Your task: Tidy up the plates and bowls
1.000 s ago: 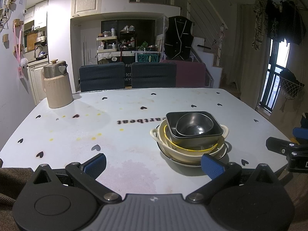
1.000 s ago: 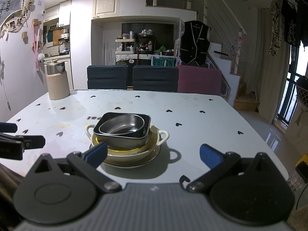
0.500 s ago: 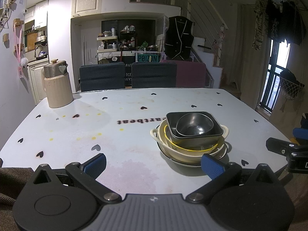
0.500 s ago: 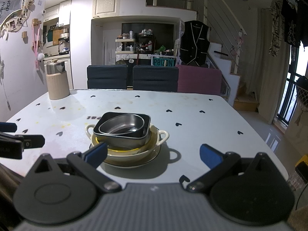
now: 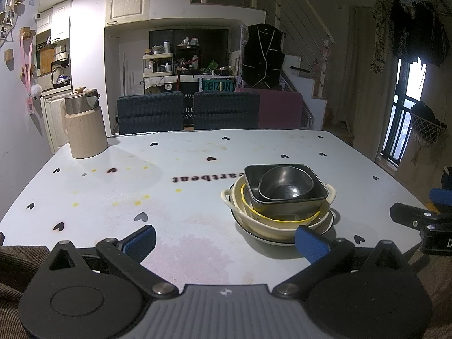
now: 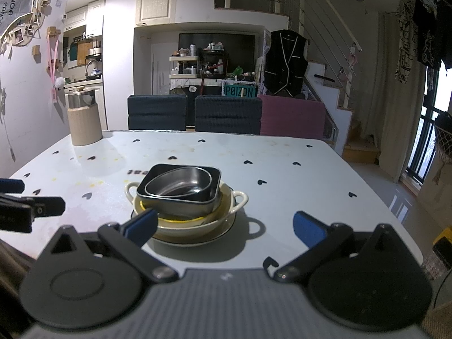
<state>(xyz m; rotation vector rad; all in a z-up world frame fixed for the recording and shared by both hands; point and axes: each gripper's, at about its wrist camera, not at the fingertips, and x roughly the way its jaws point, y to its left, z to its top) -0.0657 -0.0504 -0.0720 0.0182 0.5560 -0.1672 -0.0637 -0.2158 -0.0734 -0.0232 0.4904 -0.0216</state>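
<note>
One stack of dishes stands on the white table [image 5: 169, 197]. From the bottom: a white plate [image 5: 255, 236] with a dark rim, a cream two-handled bowl [image 5: 234, 203], a yellow-rimmed bowl [image 5: 246, 197], a dark square bowl [image 5: 251, 175], and a round metal bowl [image 5: 285, 186] on top. The stack also shows in the right wrist view [image 6: 183, 195]. My left gripper [image 5: 224, 241] is open and empty, near the table's front edge, left of the stack. My right gripper [image 6: 224, 223] is open and empty, in front of the stack.
A beige jug [image 5: 84, 130] with a metal lid stands at the far left corner. Three chairs [image 5: 226, 110] line the far side. The right gripper's side [image 5: 418, 220] shows at the right edge; the left gripper's side [image 6: 25, 209] shows at the left edge.
</note>
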